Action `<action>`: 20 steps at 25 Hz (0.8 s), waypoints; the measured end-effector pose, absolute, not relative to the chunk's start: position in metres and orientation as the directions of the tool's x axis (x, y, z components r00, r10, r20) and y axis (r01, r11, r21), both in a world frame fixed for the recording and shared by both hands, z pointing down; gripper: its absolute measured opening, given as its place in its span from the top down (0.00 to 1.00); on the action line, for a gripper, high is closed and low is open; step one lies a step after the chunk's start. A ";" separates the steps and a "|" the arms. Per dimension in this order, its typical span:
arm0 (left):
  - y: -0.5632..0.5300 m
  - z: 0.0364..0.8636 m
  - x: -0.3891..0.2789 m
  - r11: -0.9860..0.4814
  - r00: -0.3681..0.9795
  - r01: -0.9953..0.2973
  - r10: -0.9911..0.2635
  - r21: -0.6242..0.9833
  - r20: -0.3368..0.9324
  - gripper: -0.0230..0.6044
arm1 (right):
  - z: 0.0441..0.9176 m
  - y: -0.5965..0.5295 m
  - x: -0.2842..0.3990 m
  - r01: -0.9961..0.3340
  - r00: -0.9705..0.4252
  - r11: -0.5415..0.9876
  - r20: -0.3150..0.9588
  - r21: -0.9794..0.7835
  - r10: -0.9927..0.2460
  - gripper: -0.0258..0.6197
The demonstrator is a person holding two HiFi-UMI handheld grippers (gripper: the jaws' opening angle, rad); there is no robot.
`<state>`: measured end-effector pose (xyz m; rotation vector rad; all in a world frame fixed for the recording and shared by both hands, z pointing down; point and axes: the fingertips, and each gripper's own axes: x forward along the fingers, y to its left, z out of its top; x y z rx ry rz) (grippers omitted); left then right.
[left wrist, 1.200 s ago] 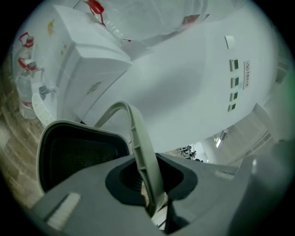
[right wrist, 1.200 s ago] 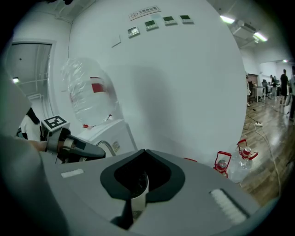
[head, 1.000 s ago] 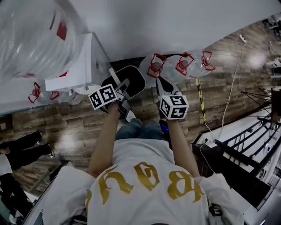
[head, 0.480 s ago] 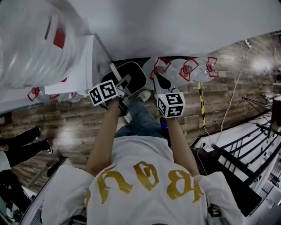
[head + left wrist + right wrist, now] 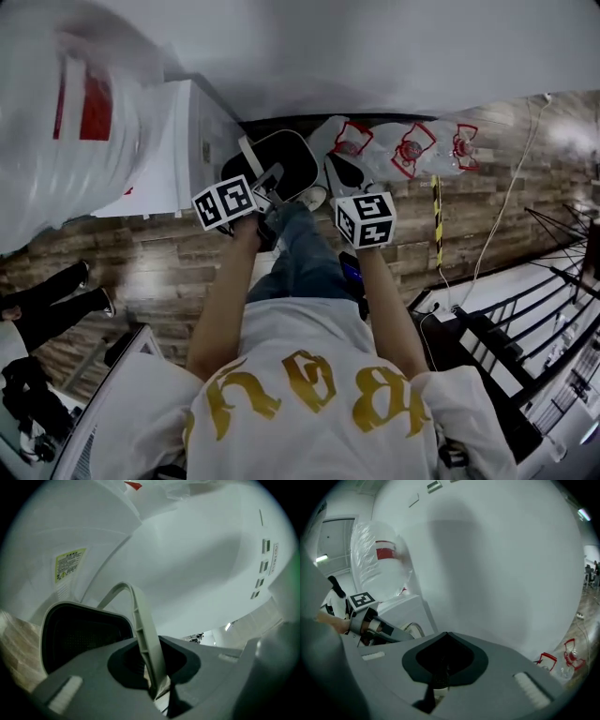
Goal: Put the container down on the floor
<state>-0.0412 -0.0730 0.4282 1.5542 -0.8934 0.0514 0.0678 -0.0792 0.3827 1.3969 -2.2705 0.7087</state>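
Head view looks down on a white T-shirt (image 5: 309, 412) with large gold letters across the chest; from this angle I cannot read them with certainty. Both forearms are stretched forward, almost parallel, with the left one reaching a little more to the left. The left gripper (image 5: 268, 180) has its jaws closed tightly on the pale curved handle (image 5: 140, 620) of the container (image 5: 286, 155). This container is black inside with a white rim. It hangs from the handle just beside the white cabinet (image 5: 183, 131) and over the wooden floor (image 5: 169, 272). Whether its bottom touches the floor cannot be told. The right gripper (image 5: 337, 173) is held beside it, a little apart, and its jaws are together with nothing between them.

A yellow label (image 5: 69, 564) sits on the cabinet side; its print is too small to read. The big clear bottle (image 5: 56, 131) on top carries a red label (image 5: 82, 103), blurred. Clear jugs (image 5: 412, 150) with red handles lie along the wall.
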 end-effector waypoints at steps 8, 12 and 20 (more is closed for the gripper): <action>-0.084 0.483 -0.050 0.130 0.682 -0.577 -0.467 0.807 0.563 0.89 | 0.434 -0.093 0.055 -0.880 -0.462 0.413 0.625 -0.235 -0.629 0.92; -0.087 0.507 -0.055 0.151 0.669 -0.589 -0.461 0.794 0.584 0.89 | 0.453 -0.095 0.051 -0.864 -0.485 0.440 0.644 -0.245 -0.592 0.92; -0.093 0.554 -0.059 0.170 0.648 -0.624 -0.434 0.763 0.626 0.89 | 0.483 -0.106 0.040 -0.802 -0.525 0.561 0.690 -0.206 -0.498 0.92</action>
